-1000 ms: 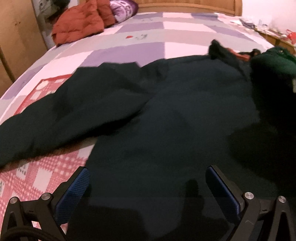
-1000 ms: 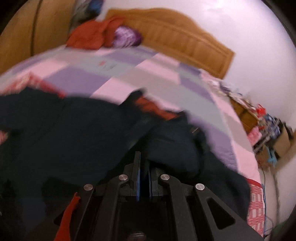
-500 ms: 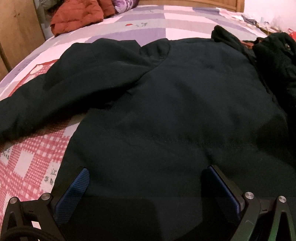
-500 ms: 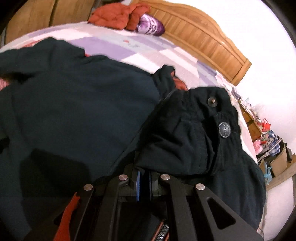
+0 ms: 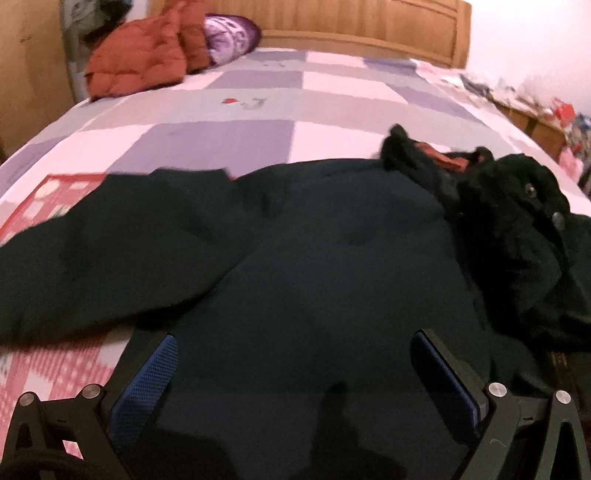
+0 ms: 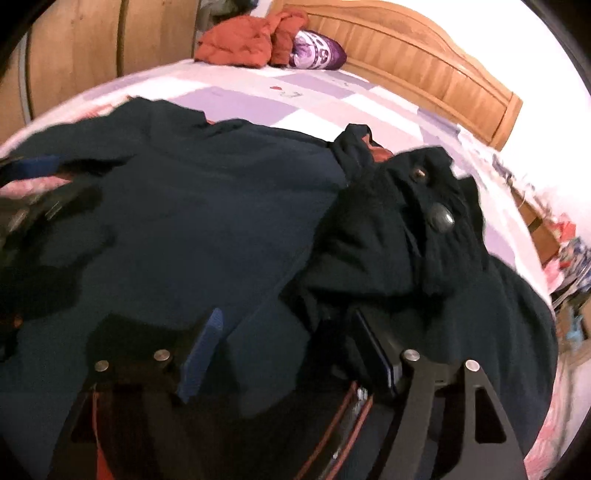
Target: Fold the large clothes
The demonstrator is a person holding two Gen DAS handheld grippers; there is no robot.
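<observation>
A large dark navy jacket (image 5: pixel 325 258) lies spread on the bed, back up, its left sleeve (image 5: pixel 92 258) stretched out to the left. Its right sleeve (image 6: pixel 399 236), with metal snap buttons, lies bunched and folded over the right side of the body (image 6: pixel 192 221). My left gripper (image 5: pixel 293 358) is open and empty, just above the jacket's lower body. My right gripper (image 6: pixel 288 332) is open, its fingers either side of the folded sleeve's near edge, holding nothing. The left gripper's blue pad (image 6: pixel 33 164) shows at the left of the right wrist view.
The bed has a pink, purple and grey checked cover (image 5: pixel 258 107) and a wooden headboard (image 5: pixel 351 18). A rust-red padded jacket (image 5: pixel 144 59) and a purple pillow (image 5: pixel 231 37) lie at the head. A wooden wardrobe (image 6: pixel 92 48) stands left; a cluttered bedside table (image 5: pixel 546 114) stands right.
My right gripper has opened and let go of the sleeve, which now rests folded on the jacket. My left gripper has drawn back and up a little, staying open.
</observation>
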